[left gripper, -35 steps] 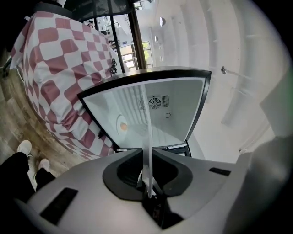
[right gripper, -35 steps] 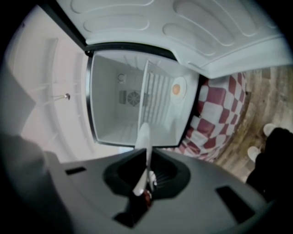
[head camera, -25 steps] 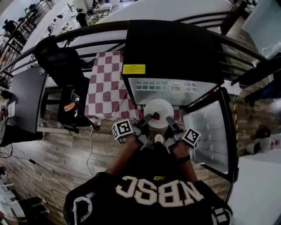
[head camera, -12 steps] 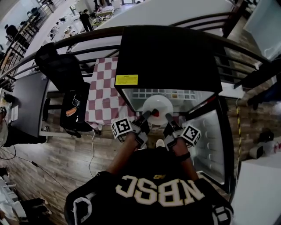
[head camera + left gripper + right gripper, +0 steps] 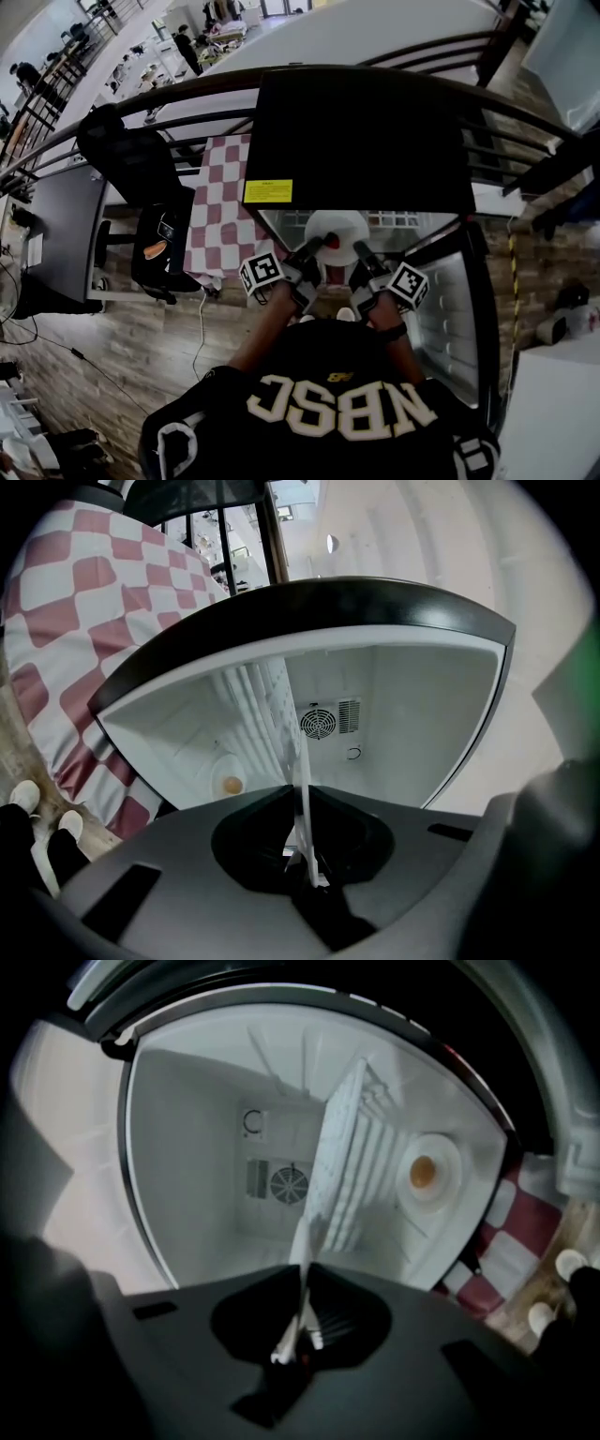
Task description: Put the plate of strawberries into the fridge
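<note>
Well: left of the work, the checked cloth hangs just beside the fridge, so nothing on that side crowds the mouth.

- Left gripper: jaws narrow, pinched on the left rim of the plate. In its own view the rim runs edge-on straight up between the pads.
- Plate: sits at the fridge mouth, held between the two grippers and just under the top front edge. One strawberry shows red at the near rim; I cannot tell how many others there are.
- Right gripper: jaws narrow too, clamped on the right rim.
- Door: swung open at the far right, well apart from the right gripper.

Step in hand, as I judge it: carry the plate in and set it down. Keep both rims level and advance the grippers together, since a twist could roll the fruit off.

Room: the wire shelf splits the cavity, and a small dish with something orange rests toward the left wall. The bare shelf to the right of the dish looks the safest spot. Watch the top front edge and the door-side wall on entry.
</note>
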